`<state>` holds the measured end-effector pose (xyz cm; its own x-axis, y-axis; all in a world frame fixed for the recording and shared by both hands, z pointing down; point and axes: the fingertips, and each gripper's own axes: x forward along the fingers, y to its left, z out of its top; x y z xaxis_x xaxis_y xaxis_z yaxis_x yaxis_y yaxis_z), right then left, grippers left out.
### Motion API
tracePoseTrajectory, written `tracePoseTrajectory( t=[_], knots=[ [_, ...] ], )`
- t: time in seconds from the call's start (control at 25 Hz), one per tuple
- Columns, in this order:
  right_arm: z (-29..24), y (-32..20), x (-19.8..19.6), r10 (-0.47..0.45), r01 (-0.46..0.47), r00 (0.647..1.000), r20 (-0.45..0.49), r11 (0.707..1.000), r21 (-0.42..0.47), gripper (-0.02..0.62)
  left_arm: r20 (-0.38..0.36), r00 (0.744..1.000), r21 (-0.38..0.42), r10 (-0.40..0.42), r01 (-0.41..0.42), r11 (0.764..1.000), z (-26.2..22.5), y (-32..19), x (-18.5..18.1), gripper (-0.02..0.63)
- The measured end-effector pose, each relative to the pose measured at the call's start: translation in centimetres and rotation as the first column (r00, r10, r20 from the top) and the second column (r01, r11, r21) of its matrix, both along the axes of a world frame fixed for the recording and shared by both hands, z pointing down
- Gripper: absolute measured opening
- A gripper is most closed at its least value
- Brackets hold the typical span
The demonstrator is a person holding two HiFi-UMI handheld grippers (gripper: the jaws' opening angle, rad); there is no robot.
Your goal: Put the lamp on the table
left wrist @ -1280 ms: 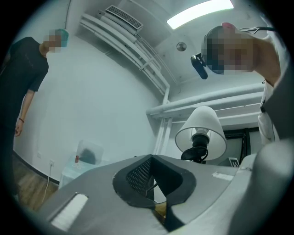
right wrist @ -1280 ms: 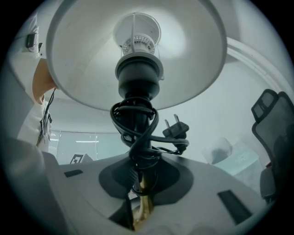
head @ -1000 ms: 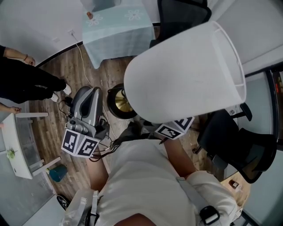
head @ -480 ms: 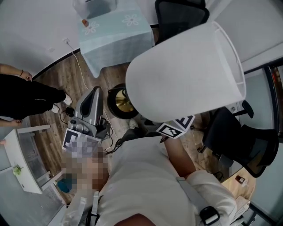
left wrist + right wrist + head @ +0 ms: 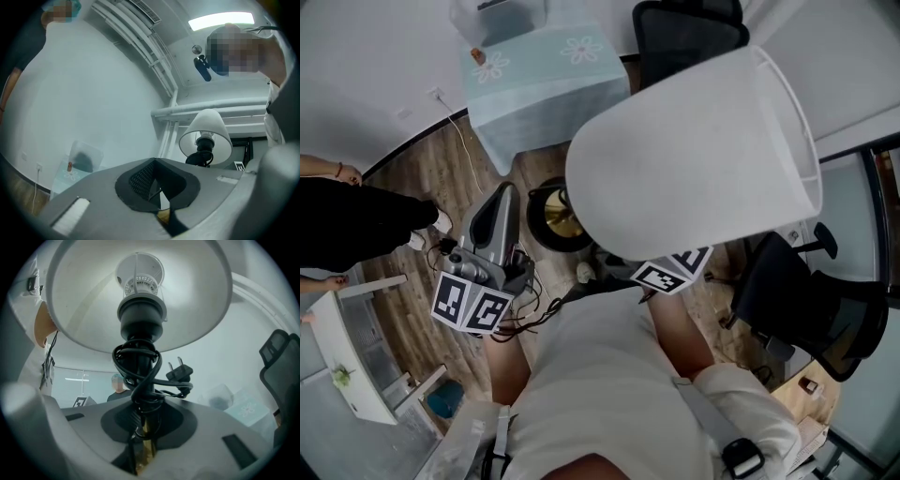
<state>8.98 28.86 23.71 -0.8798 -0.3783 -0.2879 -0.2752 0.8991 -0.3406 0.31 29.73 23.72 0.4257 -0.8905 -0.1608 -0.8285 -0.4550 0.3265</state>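
The lamp's big white shade [image 5: 694, 159] fills the middle of the head view, with its round black-and-brass base [image 5: 548, 217] showing below it to the left. My right gripper [image 5: 143, 451] is shut on the lamp's brass stem [image 5: 146, 439], under the black cord [image 5: 140, 376] wound round it, and the plug [image 5: 180, 372] sticks out to the right. Only its marker cube [image 5: 670, 269] shows from the head. My left gripper [image 5: 503, 197] stands beside the base, pointing up, shut and with nothing in it [image 5: 159, 197]. The table [image 5: 548, 80] with a pale blue cloth is ahead.
A clear box [image 5: 502, 14] and a small brown thing [image 5: 478, 56] sit on the table. Black office chairs [image 5: 689, 28] [image 5: 816, 305] stand behind and to the right. A person in black [image 5: 356, 220] is at the left, near a white rack [image 5: 347, 347]. A white cable [image 5: 464, 122] runs across the wood floor.
The lamp stays held the same way. The left gripper has tilted a little more upright. The person in black has shifted further left in the view.
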Motion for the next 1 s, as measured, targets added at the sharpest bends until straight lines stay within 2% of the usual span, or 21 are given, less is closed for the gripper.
tracePoseTrajectory(
  t=[0.36, 1.0],
  knots=[
    [0.4, -6.8, -1.8, -0.051, 0.051, 0.999, 0.014, 0.999, -0.01, 0.081, 0.009, 0.999, -0.006, -0.036, 0.036, 0.999, 0.4, -6.7, -1.5, 0.002],
    [-0.2, -16.9, -2.1, -0.103, 0.103, 0.995, 0.011, 0.995, -0.019, 0.081, 0.015, 0.995, -0.011, -0.095, 0.095, 0.995, -0.6, -15.8, -1.6, 0.0]
  ],
)
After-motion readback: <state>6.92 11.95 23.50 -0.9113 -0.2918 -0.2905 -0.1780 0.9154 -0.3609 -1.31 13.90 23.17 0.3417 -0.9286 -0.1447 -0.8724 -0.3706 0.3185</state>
